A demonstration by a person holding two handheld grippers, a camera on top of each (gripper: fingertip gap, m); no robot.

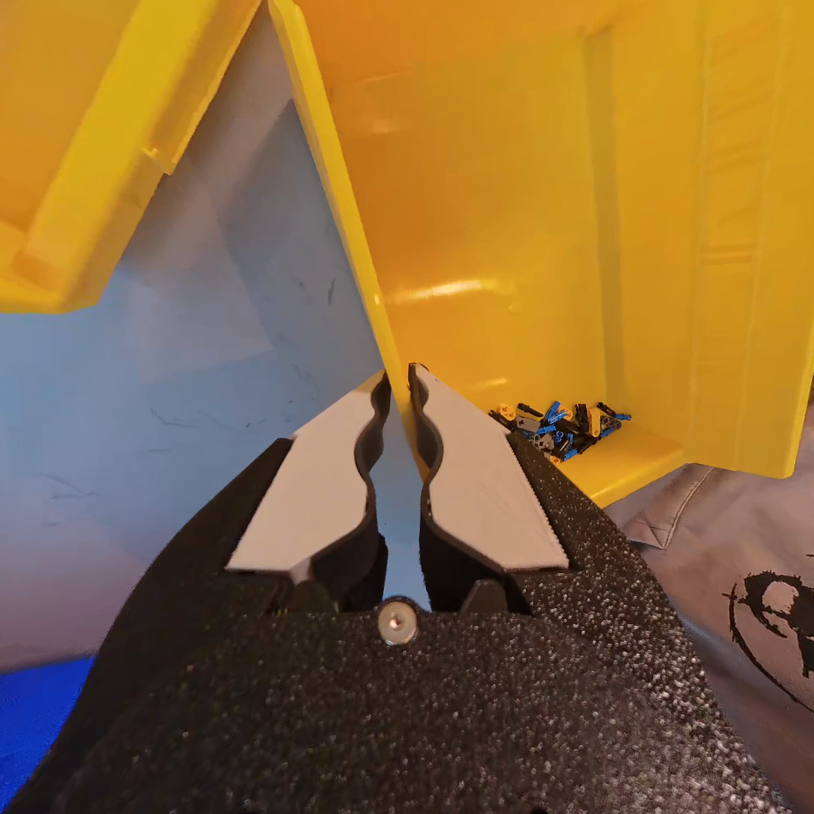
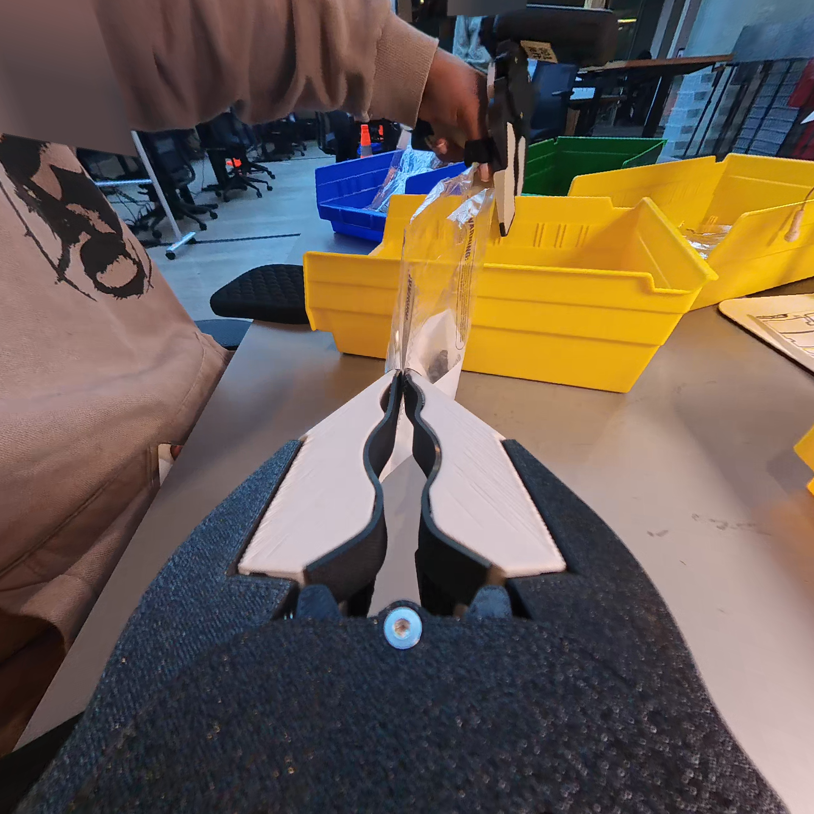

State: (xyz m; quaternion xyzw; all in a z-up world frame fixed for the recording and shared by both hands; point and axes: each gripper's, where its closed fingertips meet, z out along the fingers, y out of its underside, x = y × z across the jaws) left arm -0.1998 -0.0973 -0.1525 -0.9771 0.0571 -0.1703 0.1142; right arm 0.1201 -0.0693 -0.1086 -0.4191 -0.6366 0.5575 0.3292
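Grey table (image 2: 616,462), yellow bin (image 2: 550,308), bag-pinching gripper (image 2: 401,378)

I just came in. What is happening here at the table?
A person holds a gripper in each hand. The right gripper is shut on the lower end of a clear plastic bag; the left gripper seems to grip its top, above a yellow bin with small parts in a corner.

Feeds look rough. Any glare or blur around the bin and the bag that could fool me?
Left wrist view: soft overall, glare streaks on the yellow bin's inner wall, small parts readable. Right wrist view: sharp at the jaws, clear bag glints lightly, right edge smeared, wide-angle bending throughout.
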